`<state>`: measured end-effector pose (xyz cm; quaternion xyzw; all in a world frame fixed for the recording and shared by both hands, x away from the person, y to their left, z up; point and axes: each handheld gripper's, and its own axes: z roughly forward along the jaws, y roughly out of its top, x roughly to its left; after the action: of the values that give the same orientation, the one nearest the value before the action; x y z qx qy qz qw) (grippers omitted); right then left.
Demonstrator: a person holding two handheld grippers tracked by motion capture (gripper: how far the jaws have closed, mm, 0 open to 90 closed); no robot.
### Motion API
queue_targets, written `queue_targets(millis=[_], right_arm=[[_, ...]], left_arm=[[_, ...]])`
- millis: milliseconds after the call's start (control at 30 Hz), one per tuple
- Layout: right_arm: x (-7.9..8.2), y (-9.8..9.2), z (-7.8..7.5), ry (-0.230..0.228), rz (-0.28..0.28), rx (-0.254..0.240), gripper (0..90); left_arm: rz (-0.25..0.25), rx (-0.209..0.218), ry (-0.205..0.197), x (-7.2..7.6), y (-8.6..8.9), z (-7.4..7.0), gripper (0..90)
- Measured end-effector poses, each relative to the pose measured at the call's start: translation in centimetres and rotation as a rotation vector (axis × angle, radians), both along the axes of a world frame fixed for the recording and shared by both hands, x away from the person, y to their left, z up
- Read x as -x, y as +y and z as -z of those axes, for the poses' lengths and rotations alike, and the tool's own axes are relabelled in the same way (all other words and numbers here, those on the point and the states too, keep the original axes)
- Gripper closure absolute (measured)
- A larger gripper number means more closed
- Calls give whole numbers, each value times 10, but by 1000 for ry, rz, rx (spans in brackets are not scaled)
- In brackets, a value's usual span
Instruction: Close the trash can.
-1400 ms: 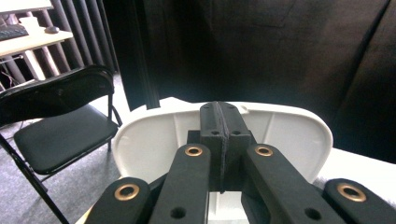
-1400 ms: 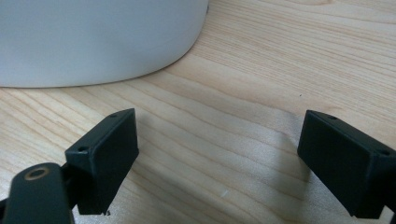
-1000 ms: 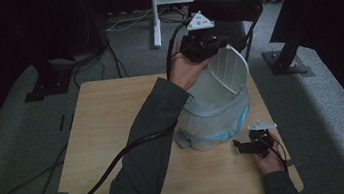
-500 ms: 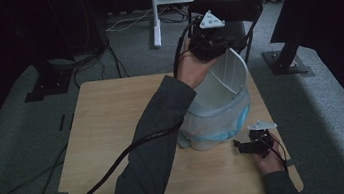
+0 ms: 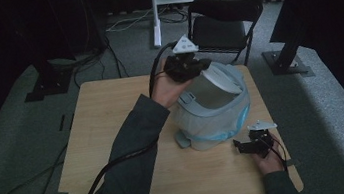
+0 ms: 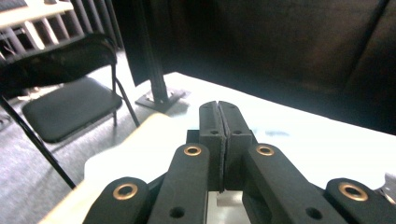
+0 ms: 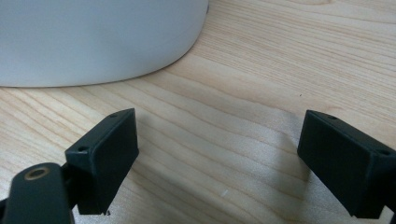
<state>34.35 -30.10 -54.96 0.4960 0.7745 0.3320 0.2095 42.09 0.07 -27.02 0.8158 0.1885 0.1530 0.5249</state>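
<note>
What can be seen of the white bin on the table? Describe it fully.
The bin is a pale, translucent-looking plastic tub with a grey rim, a grey latch at its base and a blue band low on its side. It stands on the wooden table, right of centre. Its white lid is tilted up at the far edge, where the left gripper, jaws shut, meets it. The right gripper rests open on the table beside it, not touching.

Matt wood-grain table (image 7: 261, 84), smooth white plastic bin (image 5: 212, 109), matt black jaws.
</note>
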Motion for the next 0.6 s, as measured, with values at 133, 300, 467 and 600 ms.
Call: queue_targets(millis=[133,300,467,600], right_arm=[[0,0,0,0,0,0,113],[0,0,0,0,0,0,113],[0,0,0,0,0,0,113],[0,0,0,0,0,0,113]], left_arm=[[-1,2,20,4,14,17,894],[-3,-13,38,9,23,35,894],[-1,-14,54,11,27,47,895],[1,6,56,13,31,50,900]])
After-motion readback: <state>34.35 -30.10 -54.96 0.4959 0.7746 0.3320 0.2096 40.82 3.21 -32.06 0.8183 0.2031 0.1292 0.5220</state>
